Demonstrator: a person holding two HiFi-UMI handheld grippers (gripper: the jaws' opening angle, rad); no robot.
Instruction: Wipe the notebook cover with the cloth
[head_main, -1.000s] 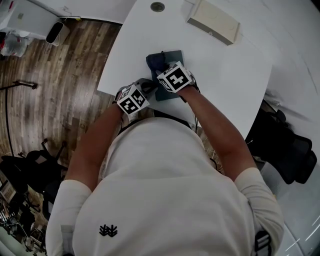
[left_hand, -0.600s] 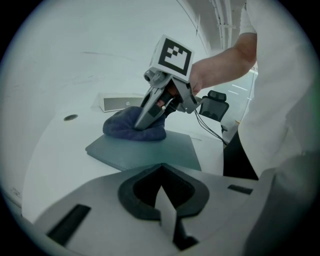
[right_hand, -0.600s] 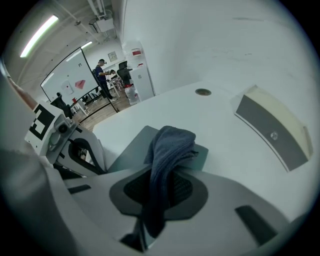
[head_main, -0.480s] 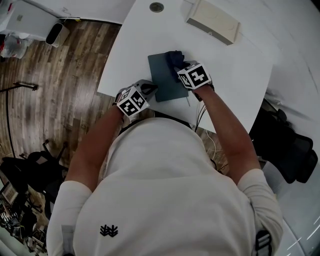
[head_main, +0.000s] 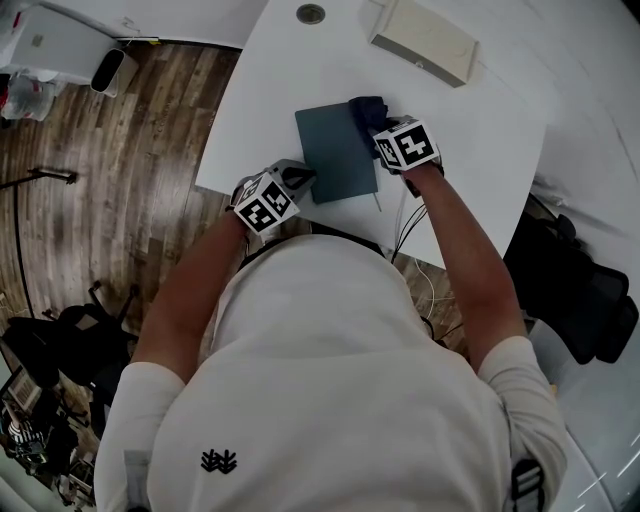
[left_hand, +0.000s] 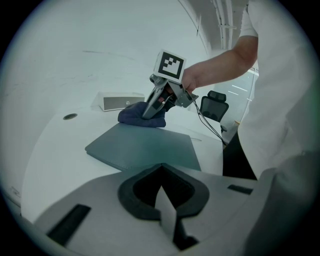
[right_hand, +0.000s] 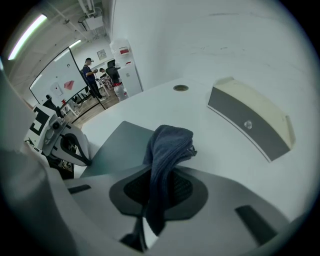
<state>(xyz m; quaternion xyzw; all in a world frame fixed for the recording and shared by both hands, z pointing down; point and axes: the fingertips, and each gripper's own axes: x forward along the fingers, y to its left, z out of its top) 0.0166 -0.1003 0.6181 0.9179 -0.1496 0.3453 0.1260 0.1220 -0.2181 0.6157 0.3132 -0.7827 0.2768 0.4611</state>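
Wiping at the notebook's far right corner.
The right gripper (left_hand: 152, 107) is pinching the one cloth (right_hand: 167, 145) on that corner of the one notebook (head_main: 335, 152), which is lying by the table's (head_main: 470, 130) near-left edge. The left gripper (head_main: 298, 177), jaws pressed together, is resting at its near-left corner. A hard stroke may be pushing the notebook off that edge.

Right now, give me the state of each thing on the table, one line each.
notebook, closed, lying flat on the table
cloth, bunched, pinched between the right gripper's jaws, at the notebook's far right corner
right gripper, shut on the cloth
left gripper, jaws together, nothing between them, at the notebook's near left corner
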